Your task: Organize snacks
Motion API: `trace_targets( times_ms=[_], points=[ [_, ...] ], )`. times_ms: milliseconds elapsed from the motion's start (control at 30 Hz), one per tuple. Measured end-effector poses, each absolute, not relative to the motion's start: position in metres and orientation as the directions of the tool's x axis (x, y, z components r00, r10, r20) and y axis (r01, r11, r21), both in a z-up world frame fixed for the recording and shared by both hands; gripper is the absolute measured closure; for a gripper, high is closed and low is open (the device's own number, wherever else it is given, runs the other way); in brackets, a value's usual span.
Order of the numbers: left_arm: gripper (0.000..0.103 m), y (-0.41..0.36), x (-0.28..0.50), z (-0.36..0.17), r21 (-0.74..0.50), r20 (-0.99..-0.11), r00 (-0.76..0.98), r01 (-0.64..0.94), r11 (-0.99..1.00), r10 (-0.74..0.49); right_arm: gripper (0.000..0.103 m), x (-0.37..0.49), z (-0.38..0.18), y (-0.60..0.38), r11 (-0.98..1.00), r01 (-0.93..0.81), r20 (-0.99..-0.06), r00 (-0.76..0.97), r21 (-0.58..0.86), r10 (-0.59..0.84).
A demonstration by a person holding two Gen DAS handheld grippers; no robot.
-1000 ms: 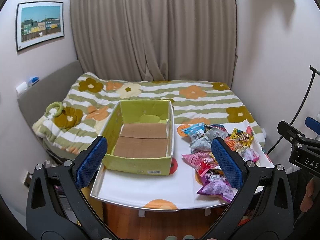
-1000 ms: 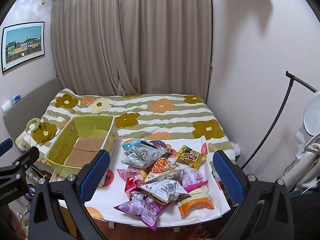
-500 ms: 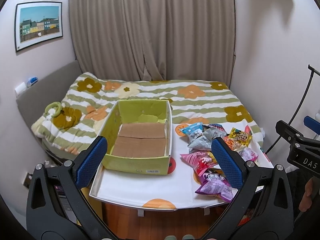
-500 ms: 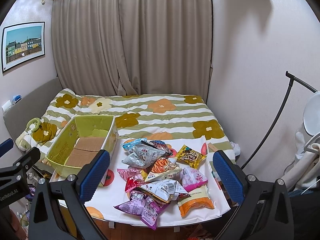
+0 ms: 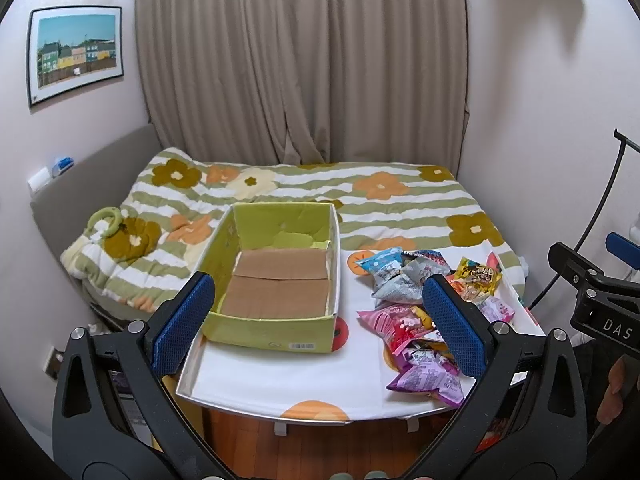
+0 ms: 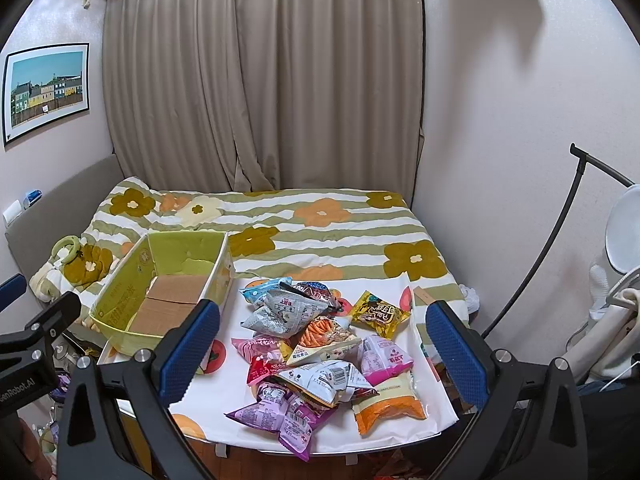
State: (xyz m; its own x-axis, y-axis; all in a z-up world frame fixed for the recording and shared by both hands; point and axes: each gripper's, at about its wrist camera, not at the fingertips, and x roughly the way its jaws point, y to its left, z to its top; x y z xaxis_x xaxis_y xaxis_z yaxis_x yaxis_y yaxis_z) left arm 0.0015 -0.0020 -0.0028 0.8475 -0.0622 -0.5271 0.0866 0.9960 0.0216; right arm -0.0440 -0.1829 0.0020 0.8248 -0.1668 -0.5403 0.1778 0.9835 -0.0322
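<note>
An empty green cardboard box (image 5: 276,280) (image 6: 160,288) with a brown bottom stands on the left of a small table (image 5: 280,384) (image 6: 424,396) covered with a white cloth. A pile of several snack packets (image 6: 320,344) (image 5: 416,308) lies on the right of the table: purple, pink, grey, yellow and orange ones. My left gripper (image 5: 318,324) is open and empty, held above the table's front edge. My right gripper (image 6: 320,350) is open and empty, held above the front of the pile.
A bed with a green striped flower quilt (image 5: 360,196) (image 6: 328,224) lies behind the table. Curtains (image 5: 304,60) hang at the back. A black lamp stand (image 6: 560,236) rises at the right. A green ring toy (image 5: 106,220) lies on the bed's left.
The left gripper has drifted slightly right, so the box and table sit a little further left in its view. The right view is the same.
</note>
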Motion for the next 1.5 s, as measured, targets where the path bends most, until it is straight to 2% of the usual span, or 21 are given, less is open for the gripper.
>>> trace_targets(
  times_ms=[400, 567, 733, 933, 1067, 1300, 1500],
  points=[
    [0.0, -0.004, 0.007, -0.005, -0.001, -0.538, 0.838, 0.112, 0.994, -0.095, 0.0, -0.045, 0.003, -0.186, 0.983, 0.178, -0.537, 0.827, -0.031, -0.167],
    [0.0, -0.015, 0.025, -0.014, -0.031, -0.594, 0.788, 0.179, 0.983, -0.162, 0.0, -0.044, 0.006, -0.202, 0.981, 0.186, -0.539, 0.821, -0.055, -0.186],
    [0.0, -0.039, 0.043, -0.052, -0.059, -0.671, 0.703, 0.264, 0.963, -0.234, 0.0, -0.044, -0.012, -0.23, 0.971, 0.227, -0.583, 0.781, -0.071, -0.225],
    [0.0, -0.075, 0.061, -0.114, -0.135, -0.774, 0.567, 0.29, 0.947, -0.284, 0.0, -0.046, -0.053, -0.27, 0.973, 0.225, -0.655, 0.729, -0.044, -0.198],
    [0.0, -0.1, 0.069, -0.16, -0.135, -0.826, 0.502, 0.265, 0.955, -0.256, 0.0, -0.037, -0.095, -0.299, 0.981, 0.195, -0.715, 0.682, -0.023, -0.152],
    [0.0, -0.124, 0.08, -0.23, -0.166, -0.869, 0.437, 0.185, 0.969, -0.232, 0.0, -0.013, -0.185, -0.328, 0.994, 0.107, -0.817, 0.574, 0.007, -0.056],
    [0.0, -0.135, 0.091, -0.269, -0.171, -0.889, 0.402, 0.15, 0.974, -0.218, 0.0, 0.006, -0.233, -0.328, 0.999, 0.033, -0.848, 0.53, 0.011, -0.008]
  ],
)
